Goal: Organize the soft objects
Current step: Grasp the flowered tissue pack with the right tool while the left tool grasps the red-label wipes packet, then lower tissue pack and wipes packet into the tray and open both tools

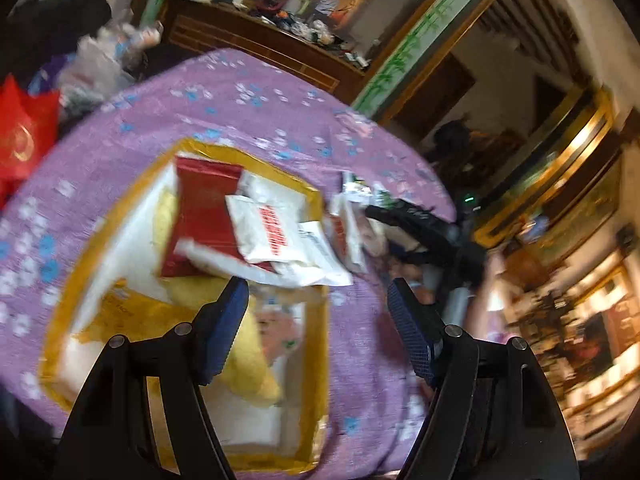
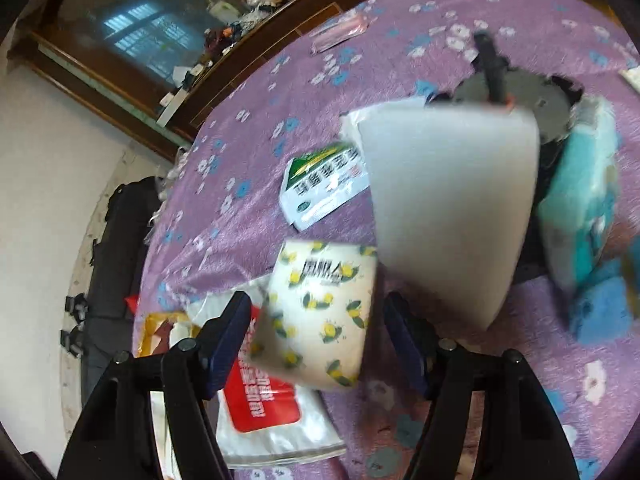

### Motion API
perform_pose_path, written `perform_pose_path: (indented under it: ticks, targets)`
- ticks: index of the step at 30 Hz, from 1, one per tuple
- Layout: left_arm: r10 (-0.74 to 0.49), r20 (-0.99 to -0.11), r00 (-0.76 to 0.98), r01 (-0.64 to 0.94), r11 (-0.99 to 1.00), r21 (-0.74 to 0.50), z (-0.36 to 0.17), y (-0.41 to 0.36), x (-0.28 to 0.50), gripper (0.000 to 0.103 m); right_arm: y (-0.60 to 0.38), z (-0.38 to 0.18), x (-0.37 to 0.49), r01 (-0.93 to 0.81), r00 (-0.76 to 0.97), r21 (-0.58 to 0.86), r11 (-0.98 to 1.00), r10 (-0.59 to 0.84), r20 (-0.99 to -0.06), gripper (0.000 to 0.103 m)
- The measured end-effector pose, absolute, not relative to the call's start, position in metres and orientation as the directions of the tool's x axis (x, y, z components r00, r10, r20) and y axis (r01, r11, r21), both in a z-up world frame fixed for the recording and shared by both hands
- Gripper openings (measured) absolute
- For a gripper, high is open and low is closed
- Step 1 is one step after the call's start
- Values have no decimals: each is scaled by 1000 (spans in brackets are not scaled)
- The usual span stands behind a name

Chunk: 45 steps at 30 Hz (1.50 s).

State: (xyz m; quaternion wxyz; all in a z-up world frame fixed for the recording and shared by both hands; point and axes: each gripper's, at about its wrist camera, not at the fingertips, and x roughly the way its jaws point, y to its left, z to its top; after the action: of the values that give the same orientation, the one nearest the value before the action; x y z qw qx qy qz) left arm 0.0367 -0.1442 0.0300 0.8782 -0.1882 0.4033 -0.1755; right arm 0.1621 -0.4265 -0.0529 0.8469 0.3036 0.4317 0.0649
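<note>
We hold our left gripper [image 1: 316, 300] above a round table draped in a purple cloth printed with white and blue flowers [image 1: 224, 92]. Its two blue-padded fingers [image 1: 224, 320] stand apart with nothing between them, so the left hand is released. Below and ahead of the left finger sits a shallow yellow-rimmed box with a white lining [image 1: 316, 200]. Inside it, ahead of the fingertips, lie a flat dark red packet [image 1: 200, 208] and a white pouch with red lettering [image 1: 268, 232] leaning across it; a soft yellow bag [image 1: 244, 352] lies just under the left finger. Beyond the right finger, the black frame of our other tool [image 1: 416, 224] reaches in over the cloth.

Our right gripper [image 2: 316, 320] has a white tissue pack printed with yellow lemons [image 2: 320, 312] lying between its blue pads [image 2: 228, 328]. The pack fills most of the gap, yet motion blur keeps us from telling whether the pads press on it. Under the left finger lies a clear bag with a red label [image 2: 260, 400]. Ahead of the fingertips rest a white packet with a green corner [image 2: 324, 184] and a large pale grey foam block [image 2: 448, 208]; beyond the right finger is a turquoise wrapped pack [image 2: 580, 204].
</note>
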Motion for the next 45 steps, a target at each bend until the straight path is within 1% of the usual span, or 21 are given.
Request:
perform_pose_path:
  ticks: [1,2,3,5,7,10,12,13,14,15,16,21,24,26,27,28,31,35,38,42,45]
  targets:
    - [-429,-654,624,140,884,-446,31,-144,36,73,-425,-50,159,135,621,563,815,373,-689,48]
    - [-405,-661,631,119,893,-434,31,-142,35,73,-425,-48,157,120,620,554,824,373,-690,42]
    - [-387,-667,636,92,897,-432,31,-138,35,73,-427,-47,153,116,618,546,830,370,-694,33]
    - [-379,-676,632,55,892,-449,32,-131,31,73,-432,-45,145,86,615,555,827,394,-683,25]
    - [-390,-687,614,85,897,-434,36,-133,24,73,-437,-44,135,57,617,555,830,408,-673,13]
    - [-371,-723,583,129,921,-368,42,-149,17,73,-444,-49,133,40,607,581,813,442,-660,14]
    - [-373,-725,579,134,921,-366,44,-158,15,73,-445,-46,133,56,623,587,808,431,-653,15]
    - [-384,-722,576,143,916,-374,45,-161,16,73,-444,-45,134,61,623,588,807,430,-654,21]
    - [-394,-721,571,154,913,-378,45,-166,18,73,-442,-43,136,58,617,598,800,442,-651,30]
    - [-399,-721,566,164,912,-377,46,-171,19,73,-440,-42,139,59,613,602,796,447,-652,58]
    - [-400,-722,565,171,913,-372,47,-175,20,73,-438,-41,142,61,615,604,795,447,-650,75]
    - [-364,-724,586,167,928,-332,55,-172,14,73,-420,-46,159,88,566,532,842,397,-723,75]
    - [-273,-755,597,63,953,-296,45,-146,14,73,-416,-52,158,100,564,494,864,359,-743,74]
    - [-269,-763,588,25,949,-315,37,-129,12,73,-411,-51,155,98,567,452,887,323,-758,67]
    - [-277,-773,571,20,946,-324,32,-120,10,73,-407,-51,155,97,563,418,903,297,-771,55]
    - [-278,-775,567,22,946,-323,31,-116,7,73,-404,-51,155,98,563,375,922,260,-785,51]
    - [-276,-749,603,17,943,-334,38,-105,-2,73,-402,-49,154,85,567,334,939,230,-791,44]
    - [-434,-679,592,144,886,-441,57,-135,4,73,-417,-33,131,21,616,405,914,308,-725,43]
    - [-503,-682,530,282,864,-418,64,-193,37,73,-434,-22,105,-55,665,451,891,369,-649,44]
    - [-452,-776,441,303,888,-345,37,-263,109,73,-455,-31,82,-62,690,448,892,363,-627,44]
    - [-344,-870,354,266,928,-259,3,-301,160,72,-463,-40,78,-66,708,478,876,379,-596,44]
